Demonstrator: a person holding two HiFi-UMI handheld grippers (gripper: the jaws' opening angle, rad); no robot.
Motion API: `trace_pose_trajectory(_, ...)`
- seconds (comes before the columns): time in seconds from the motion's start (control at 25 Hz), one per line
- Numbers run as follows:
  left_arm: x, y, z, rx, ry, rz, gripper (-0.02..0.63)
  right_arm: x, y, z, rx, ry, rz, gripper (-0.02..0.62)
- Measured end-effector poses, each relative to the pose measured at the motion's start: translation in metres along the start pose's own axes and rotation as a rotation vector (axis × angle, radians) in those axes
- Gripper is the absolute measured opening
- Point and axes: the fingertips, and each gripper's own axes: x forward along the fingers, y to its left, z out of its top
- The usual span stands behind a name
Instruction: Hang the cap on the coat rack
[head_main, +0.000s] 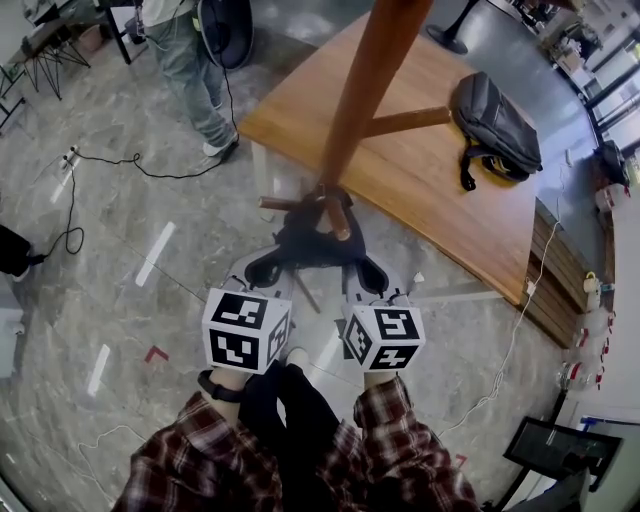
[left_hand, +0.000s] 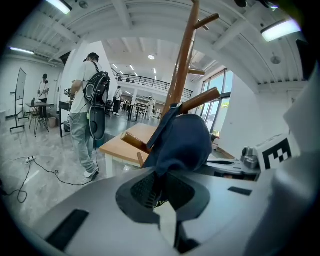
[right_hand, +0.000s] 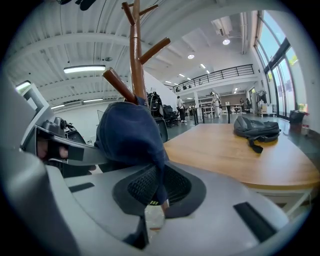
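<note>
Two grippers on one cap (head_main: 305, 243): dark blue, held up at the coat rack (head_main: 372, 85), its crown right against a lower peg (head_main: 336, 215) whose tip pokes out above the fabric. Whether it's properly seated on that peg, I can't tell. Left gripper (left_hand: 161, 192) is pinched tight on the cap's edge, and right gripper (right_hand: 156, 195) is likewise clamped on a fold of it. They're side by side, neither one nearer. From both, the cap lies straight ahead and slightly up, with the peg slanting upward, away from the pole. So the call, I reckon: ease the crown over that peg's tip along its slant, then let go. Beyond sits the wooden surface (head_main: 440, 180) with a backpack (head_main: 495, 125).
</note>
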Motion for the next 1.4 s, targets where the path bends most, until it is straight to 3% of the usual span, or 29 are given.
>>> trace_pose_trajectory(0.64,0.005,0.001,0.000,-0.055,-0.002,-0.056,0.018,0.000,-0.004,0.000,0.021,0.042,0.060,0.020)
trace_pose_trajectory(0.84,0.001,0.001,0.001,-0.074,-0.006,-0.055,0.021,-0.007,-0.004,0.002,0.030,0.035,0.083,0.078)
trace_pose_trajectory(1.0,-0.007,-0.001,0.000,-0.065,0.008,-0.066,0.108,-0.017,-0.003,0.003,0.044,0.035,0.108,0.112)
trace_pose_trajectory(1.4,-0.030,-0.003,-0.009,-0.061,0.024,-0.037,0.109,-0.039,0.003,0.004,0.056,0.024,0.116,0.112)
